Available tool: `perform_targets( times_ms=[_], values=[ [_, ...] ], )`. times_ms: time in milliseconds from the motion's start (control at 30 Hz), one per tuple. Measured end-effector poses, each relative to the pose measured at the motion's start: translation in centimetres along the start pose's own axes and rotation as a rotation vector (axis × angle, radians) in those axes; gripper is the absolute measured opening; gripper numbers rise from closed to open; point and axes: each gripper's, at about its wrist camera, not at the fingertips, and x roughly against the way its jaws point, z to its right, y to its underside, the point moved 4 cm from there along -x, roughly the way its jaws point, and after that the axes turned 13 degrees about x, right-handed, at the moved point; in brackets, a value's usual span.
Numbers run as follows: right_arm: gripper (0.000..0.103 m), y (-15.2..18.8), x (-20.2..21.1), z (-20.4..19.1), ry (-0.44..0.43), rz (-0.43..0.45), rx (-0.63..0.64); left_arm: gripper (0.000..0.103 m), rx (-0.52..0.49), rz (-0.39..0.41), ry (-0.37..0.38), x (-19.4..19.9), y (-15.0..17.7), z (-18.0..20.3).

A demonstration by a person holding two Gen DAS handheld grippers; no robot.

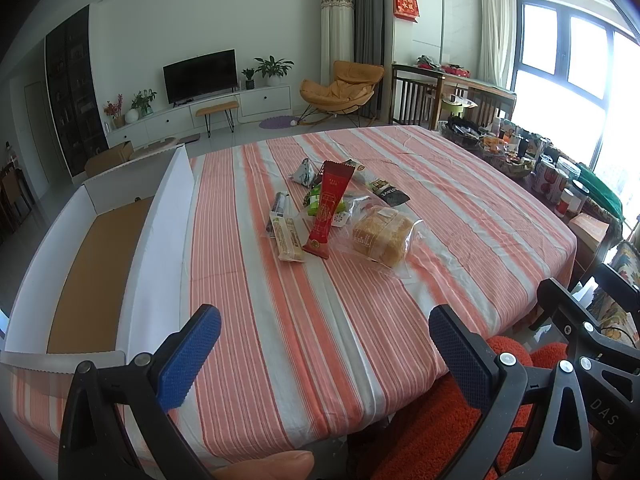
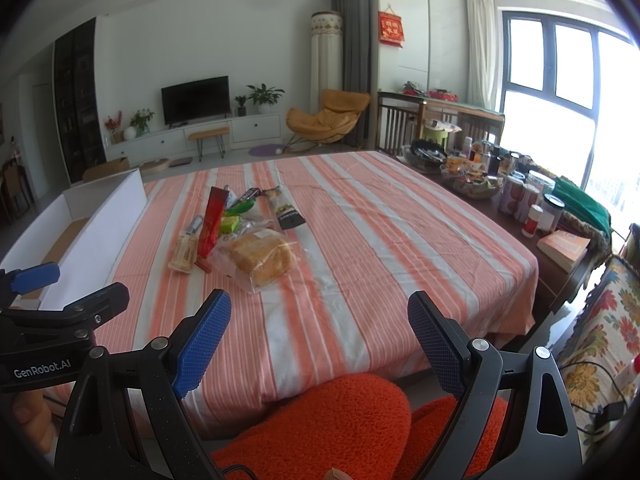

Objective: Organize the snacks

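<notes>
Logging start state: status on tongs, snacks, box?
Left tongs, right tongs open, empty. Wrapped snack pile untouched on striped cloth. White cardboard box left, unobstructed.

Open striped tablecloth stretches between both wide-spread grippers and the snack pile, leaving a clear approach from the near edge. The white cardboard box walls off the left side, its tall side panel standing close beside the pile. Along the far right edge, crowded jars and bowls hem in that flank. The bagged bread lies nearest, fronting the pile.
</notes>
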Motion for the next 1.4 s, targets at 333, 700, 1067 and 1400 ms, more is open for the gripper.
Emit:
perform_targets(
  times_ms=[333, 700, 1067, 1400],
  values=[
    [0.092, -0.1, -0.1, -0.2, -0.010, -0.003, -0.004, 0.103, 0.026, -0.054, -0.012, -1.2, 0.8, 0.3],
    [0.092, 1.7, -2.4, 1.8, -0.067, -0.104, -0.122, 0.103, 0.107, -0.248, -0.040, -6.8, 1.3, -2.3],
    [0.092, 2.4, -2.3, 1.2, -0.096, -0.122, -0.088, 0.103, 0.364, -0.389, -0.131, -20.5, -5.6, -5.6],
    [0.092, 2.8, -2.6, 2.3, -0.090, -0.128, -0.112, 0.103, 0.215, -0.380, -0.223, -27.9, -5.5, -4.7]
  ],
)
